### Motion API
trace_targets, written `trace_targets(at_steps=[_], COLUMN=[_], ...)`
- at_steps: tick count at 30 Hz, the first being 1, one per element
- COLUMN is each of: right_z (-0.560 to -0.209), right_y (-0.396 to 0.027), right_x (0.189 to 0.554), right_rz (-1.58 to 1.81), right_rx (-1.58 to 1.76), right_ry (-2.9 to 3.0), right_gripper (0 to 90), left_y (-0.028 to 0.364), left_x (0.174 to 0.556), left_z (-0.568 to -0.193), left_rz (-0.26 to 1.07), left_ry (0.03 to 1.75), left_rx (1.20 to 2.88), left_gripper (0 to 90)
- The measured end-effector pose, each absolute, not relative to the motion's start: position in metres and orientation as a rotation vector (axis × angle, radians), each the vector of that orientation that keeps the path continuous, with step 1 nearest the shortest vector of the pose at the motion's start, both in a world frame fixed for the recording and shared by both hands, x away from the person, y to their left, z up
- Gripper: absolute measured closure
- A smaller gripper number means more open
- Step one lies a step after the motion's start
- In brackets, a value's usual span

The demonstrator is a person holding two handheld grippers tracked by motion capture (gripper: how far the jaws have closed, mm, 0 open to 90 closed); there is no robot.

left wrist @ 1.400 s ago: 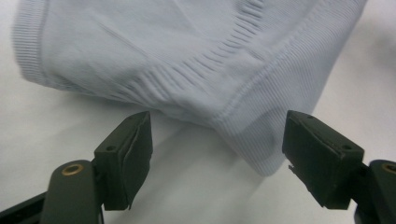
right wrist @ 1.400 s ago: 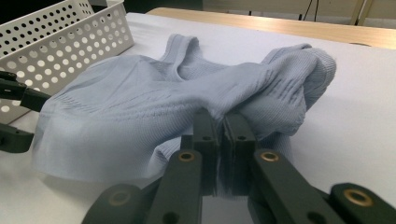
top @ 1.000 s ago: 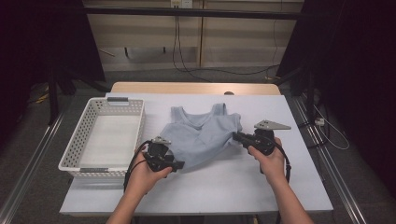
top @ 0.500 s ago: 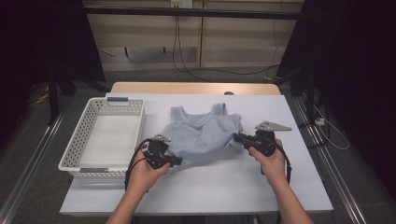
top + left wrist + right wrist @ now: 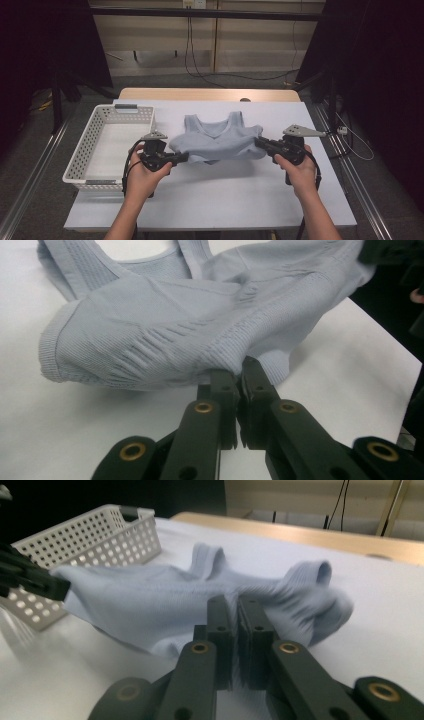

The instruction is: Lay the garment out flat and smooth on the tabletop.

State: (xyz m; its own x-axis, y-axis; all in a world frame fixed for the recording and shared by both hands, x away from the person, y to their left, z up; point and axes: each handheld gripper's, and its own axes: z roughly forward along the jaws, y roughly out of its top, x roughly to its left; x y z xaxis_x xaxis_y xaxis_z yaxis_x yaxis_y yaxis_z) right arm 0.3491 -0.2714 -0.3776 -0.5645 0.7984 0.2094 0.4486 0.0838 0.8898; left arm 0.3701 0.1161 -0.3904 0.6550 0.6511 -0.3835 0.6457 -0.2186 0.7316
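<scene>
Since the earlier frames, the near hem of the light blue tank top [image 5: 216, 141] has come up off the white table [image 5: 215, 200]: it lay flat beside the basket a second ago, and now its lower edge hangs in the air between the two grippers, casting a shadow on the table just under it. The left gripper [image 5: 182, 157] stood with its jaws apart around the hem a second ago; they have since closed on the cloth. Both hands have risen a little.

In the left gripper view the two black jaws are pressed together on a pinch of the ribbed hem, with the fabric bunched above them. The right gripper [image 5: 260, 143] is likewise clamped on the opposite corner of the hem, its jaws nearly touching with cloth between them. The left hand [image 5: 145, 172] and the right hand [image 5: 297, 167] hold the grippers roughly level, pointing inward toward each other across the garment, forearms coming in from the near edge of the table.

The top's straps and neckline rest on the table on the far side, just right of the white perforated basket [image 5: 90, 150]. The basket holds nothing.
</scene>
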Motion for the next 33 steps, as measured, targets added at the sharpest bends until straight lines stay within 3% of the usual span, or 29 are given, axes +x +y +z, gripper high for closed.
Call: trace_targets(at_steps=[5, 14, 33], right_z=[-0.374, -0.411, -0.426], right_y=[-0.276, -0.275, -0.276], right_x=[0.349, 0.359, 0.352], right_rz=[1.471, 1.374, 1.314], right_rx=[1.225, 1.311, 1.301], right_ry=[2.036, 2.110, 2.152], right_gripper=[87.1, 87.2, 82.6], left_y=[0.116, 0.109, 0.103], left_x=[0.372, 0.373, 0.379], left_z=[-0.393, -0.402, -0.408], left_rz=[0.004, 0.006, 0.027], left_ry=[1.025, 1.028, 1.034], left_rx=[1.914, 1.955, 1.971], left_gripper=[86.9, 86.9, 87.0])
